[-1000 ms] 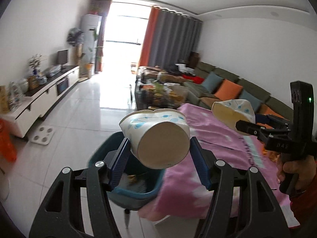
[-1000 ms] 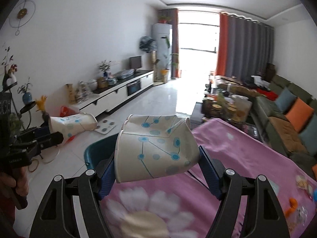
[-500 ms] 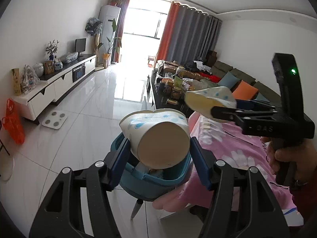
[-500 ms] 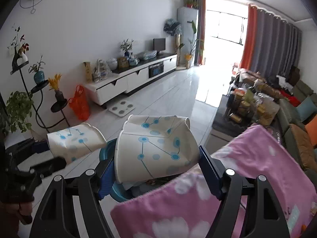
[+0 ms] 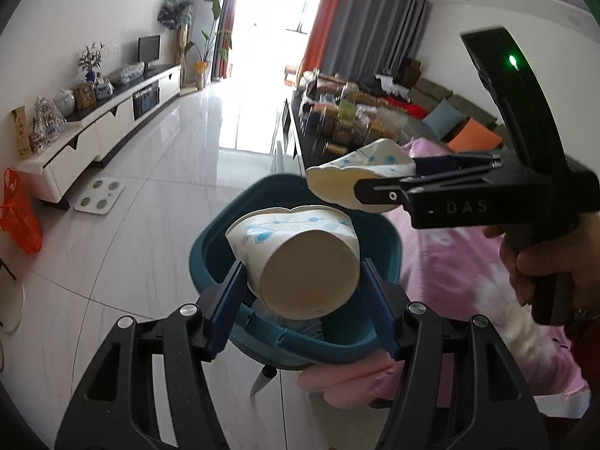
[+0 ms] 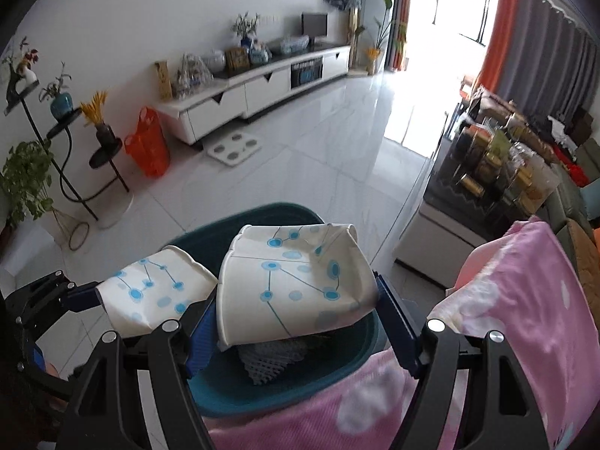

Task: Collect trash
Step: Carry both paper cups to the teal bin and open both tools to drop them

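My left gripper (image 5: 303, 292) is shut on a white paper cup with blue dots (image 5: 296, 258), base toward the camera, held over the teal trash bin (image 5: 210, 258). My right gripper (image 6: 296, 322) is shut on a second, crumpled dotted paper cup (image 6: 292, 288), also above the bin (image 6: 270, 217). In the left wrist view the right gripper (image 5: 378, 183) and its cup (image 5: 356, 180) hover over the bin's far rim. From the right wrist camera, the left gripper's cup (image 6: 153, 292) sits just left of mine. White foam netting (image 6: 270, 360) lies inside the bin.
A pink flowered tablecloth (image 6: 525, 318) covers the table edge right beside the bin. A white scale (image 5: 99, 195) and an orange bag (image 5: 18, 221) sit on the tiled floor. A TV cabinet (image 6: 255, 90) lines the left wall; a cluttered coffee table (image 6: 498, 165) and sofa stand beyond.
Both grippers have swung away from the table and lowered over the teal bin, each still holding its cup. The two cups have come closer together.
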